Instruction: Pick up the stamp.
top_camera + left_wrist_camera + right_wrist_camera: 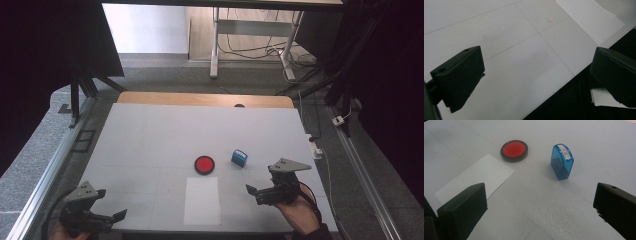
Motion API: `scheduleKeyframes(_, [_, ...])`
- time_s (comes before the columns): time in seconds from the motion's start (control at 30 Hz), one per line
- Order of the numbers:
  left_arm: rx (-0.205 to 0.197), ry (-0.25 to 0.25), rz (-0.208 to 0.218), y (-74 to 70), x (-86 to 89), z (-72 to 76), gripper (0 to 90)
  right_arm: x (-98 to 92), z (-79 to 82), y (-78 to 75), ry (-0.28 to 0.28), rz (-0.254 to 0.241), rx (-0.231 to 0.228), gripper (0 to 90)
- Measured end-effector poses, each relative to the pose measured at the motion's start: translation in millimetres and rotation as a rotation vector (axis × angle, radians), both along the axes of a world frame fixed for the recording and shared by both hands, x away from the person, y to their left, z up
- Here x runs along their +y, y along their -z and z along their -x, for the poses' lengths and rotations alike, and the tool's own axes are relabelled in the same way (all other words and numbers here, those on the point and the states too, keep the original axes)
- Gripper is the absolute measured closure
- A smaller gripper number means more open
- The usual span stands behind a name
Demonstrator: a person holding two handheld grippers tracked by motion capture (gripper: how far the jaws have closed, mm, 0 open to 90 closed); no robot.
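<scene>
- left tongs (107, 218): in the lower left of the high view, spread wide and grasping nothing, low over the worktop (150, 135) near its front edge and well apart from everything else on it.
- sheet of paper (202, 200): lower centre of the high view, lying flat and blank as far as can be seen; no stamped mark shows on it.
- red ink pad (204, 164): just above the paper's top edge in the high view, lid off, red face up.
- blue stamp (239, 158): right of the pad near the frame's centre, standing upright on the worktop, untouched.
- right tongs (254, 192): lower right of the high view, spread wide and empty, pointing toward the stamp but apart from it.
- progress, as i judge it: the stamping work looks barely begun; gripping the stamp, inking it on the pad and pressing it on the paper all remain.
- views: the right gripper view gives the stamp's (561, 162) clear blue casing and a white label strip on top, with red marks too small to read, which the high view blurs; the left gripper view adds a faint red mark (551, 22) on the worktop near the paper's corner (589, 20).
</scene>
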State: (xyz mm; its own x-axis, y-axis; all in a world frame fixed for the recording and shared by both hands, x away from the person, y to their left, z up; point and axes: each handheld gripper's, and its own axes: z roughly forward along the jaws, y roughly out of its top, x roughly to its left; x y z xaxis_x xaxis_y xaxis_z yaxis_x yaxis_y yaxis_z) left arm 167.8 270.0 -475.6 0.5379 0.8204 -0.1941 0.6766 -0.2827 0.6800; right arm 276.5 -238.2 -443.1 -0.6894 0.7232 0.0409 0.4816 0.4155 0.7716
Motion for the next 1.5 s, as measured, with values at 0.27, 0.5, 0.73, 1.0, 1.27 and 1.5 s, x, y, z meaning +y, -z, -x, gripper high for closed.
scheduleKeyframes(0.27, [0.003, 0.002, 0.004, 0.0, 0.3, -0.2, 0.0, 6.9, -14.7, 2.1, -0.010, -0.004, 0.025, 0.0])
scheduleKeyframes(0.5, [0.003, 0.003, 0.007, 0.0, 0.7, -0.3, 0.0, 12.8, -26.2, 3.4, -0.011, 0.024, 0.024, 0.0])
scheduleKeyframes(0.73, [0.003, 0.003, 0.007, 0.0, 0.7, -0.3, 0.0, 14.7, -38.6, 3.7, -0.017, 0.026, 0.029, 0.0])
scheduleKeyframes(1.0, [0.005, 0.002, 0.007, -0.1, 1.0, -0.2, 0.0, 17.7, -53.6, 7.0, -0.006, 0.049, 0.030, 0.0])
scheduleKeyframes(1.27, [0.003, 0.001, 0.011, -0.1, 1.6, -0.2, 0.0, 22.4, -66.7, 12.1, -0.009, 0.079, 0.029, 0.0])
scheduleKeyframes(1.5, [0.004, 0.003, 0.015, -0.2, 2.0, -0.2, 0.0, 27.2, -77.9, 17.7, -0.023, 0.099, 0.032, 0.0])
